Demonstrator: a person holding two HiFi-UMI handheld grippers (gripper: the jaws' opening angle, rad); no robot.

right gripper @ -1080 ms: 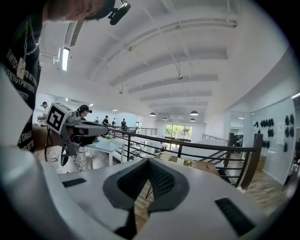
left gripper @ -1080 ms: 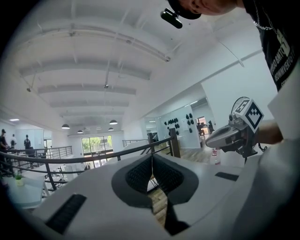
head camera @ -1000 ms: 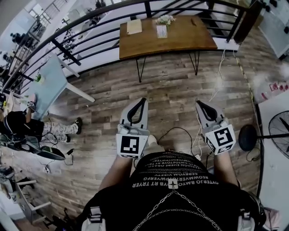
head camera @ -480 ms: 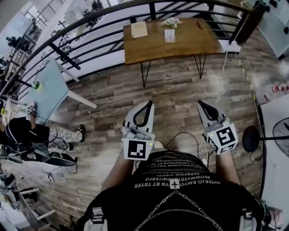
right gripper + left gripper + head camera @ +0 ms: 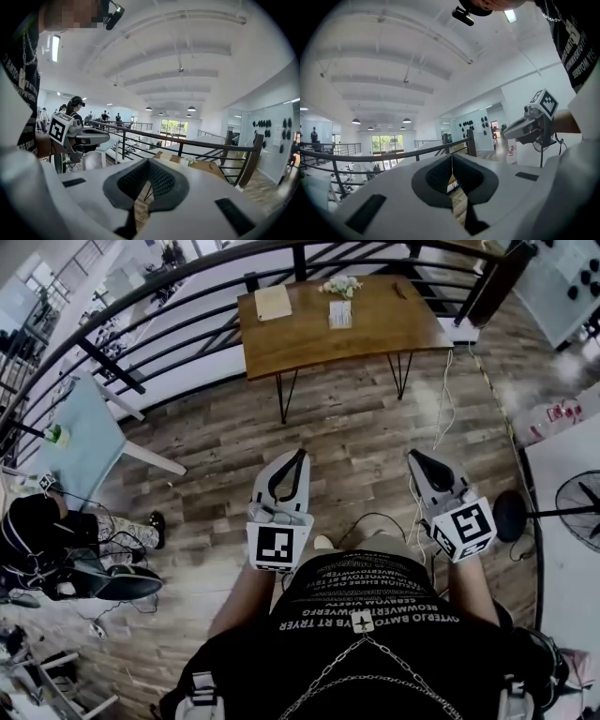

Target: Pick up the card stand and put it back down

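The card stand [image 5: 339,314], a small white upright card, is on the wooden table [image 5: 375,329] at the top of the head view, beside a little bunch of flowers [image 5: 339,284] and a tan notepad [image 5: 273,302]. Both grippers hang over the wooden floor, well short of the table. My left gripper [image 5: 298,457] is shut with nothing in it; its jaws meet in the left gripper view [image 5: 451,157]. My right gripper [image 5: 415,460] is shut and empty too [image 5: 149,161]. Past its jaws, the right gripper view shows the table [image 5: 206,165].
A black railing [image 5: 187,306] runs behind the table. To the left are a pale blue table [image 5: 89,432] and a seated person [image 5: 56,540]. At the right are a floor fan [image 5: 577,512] and a white tabletop [image 5: 572,465]. Cables [image 5: 441,418] trail across the floor.
The head view has swung a little, so the table sits slightly further left. The left gripper shifted right and back. Both grippers stay shut and empty.
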